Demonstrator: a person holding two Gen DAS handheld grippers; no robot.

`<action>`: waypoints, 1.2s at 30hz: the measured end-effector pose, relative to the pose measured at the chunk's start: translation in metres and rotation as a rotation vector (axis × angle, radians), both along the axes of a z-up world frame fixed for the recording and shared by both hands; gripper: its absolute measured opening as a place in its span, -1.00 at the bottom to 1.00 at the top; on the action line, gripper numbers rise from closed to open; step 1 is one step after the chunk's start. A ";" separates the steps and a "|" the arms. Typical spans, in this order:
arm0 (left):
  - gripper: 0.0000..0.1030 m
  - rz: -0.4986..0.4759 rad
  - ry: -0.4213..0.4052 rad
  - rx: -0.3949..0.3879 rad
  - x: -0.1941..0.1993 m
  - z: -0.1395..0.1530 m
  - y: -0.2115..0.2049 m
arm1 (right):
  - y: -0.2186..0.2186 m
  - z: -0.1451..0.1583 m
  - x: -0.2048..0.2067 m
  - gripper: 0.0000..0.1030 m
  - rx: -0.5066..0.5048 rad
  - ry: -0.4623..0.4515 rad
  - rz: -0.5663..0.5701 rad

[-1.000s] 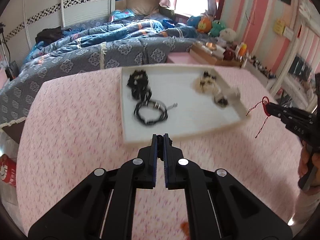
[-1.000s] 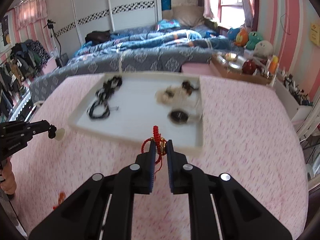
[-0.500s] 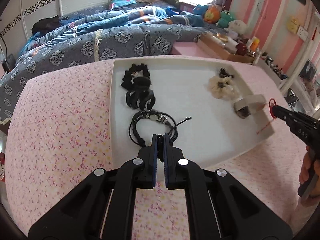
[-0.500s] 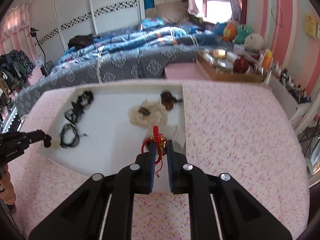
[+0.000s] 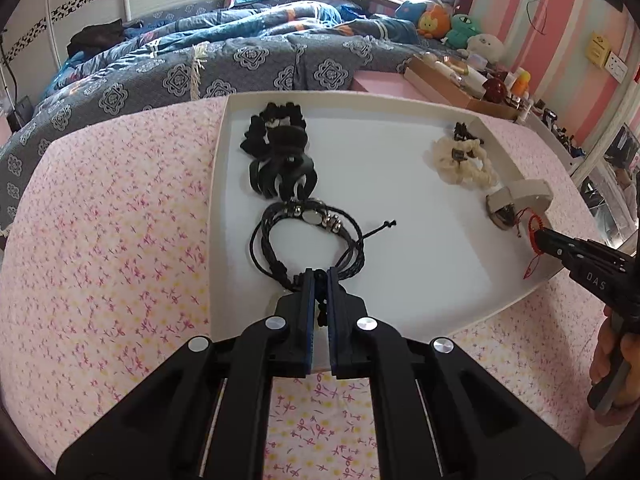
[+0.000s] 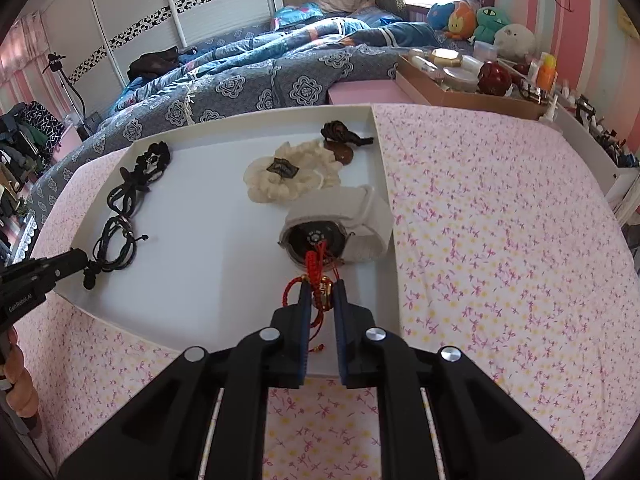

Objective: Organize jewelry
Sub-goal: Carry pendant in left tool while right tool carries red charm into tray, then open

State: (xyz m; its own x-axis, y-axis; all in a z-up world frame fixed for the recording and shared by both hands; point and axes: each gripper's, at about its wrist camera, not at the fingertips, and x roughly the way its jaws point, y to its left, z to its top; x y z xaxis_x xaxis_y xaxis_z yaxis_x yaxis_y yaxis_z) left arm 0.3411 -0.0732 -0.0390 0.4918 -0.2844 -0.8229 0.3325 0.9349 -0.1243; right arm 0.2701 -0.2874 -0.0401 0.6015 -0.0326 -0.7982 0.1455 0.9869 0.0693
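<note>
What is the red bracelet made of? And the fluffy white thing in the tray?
The red bracelet looks like knotted red cord with a shiny gold-coloured bead, maybe metal. The fluffy scrunchie seems to be soft cream fabric, ruffled and matte, with a dark tag.

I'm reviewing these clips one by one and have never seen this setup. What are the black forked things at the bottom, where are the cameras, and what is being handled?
No robot here: a person holds a two-finger gripper in each hand, with a fisheye camera on each looking along its fingers.

In the left wrist view, the left gripper is shut on a black cord bracelet lying in the white tray.

In the right wrist view, the right gripper is shut on a red string bracelet, held over the tray's near right corner, just in front of a watch with a white band.

Also in the tray: a black claw clip, cream scrunchie and other dark hair ties. The tray sits on a pink floral cloth.
</note>
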 end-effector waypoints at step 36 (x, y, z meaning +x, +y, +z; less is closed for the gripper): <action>-0.18 0.022 -0.018 0.037 -0.005 -0.005 -0.008 | 0.000 -0.018 0.007 -0.75 0.027 0.038 0.000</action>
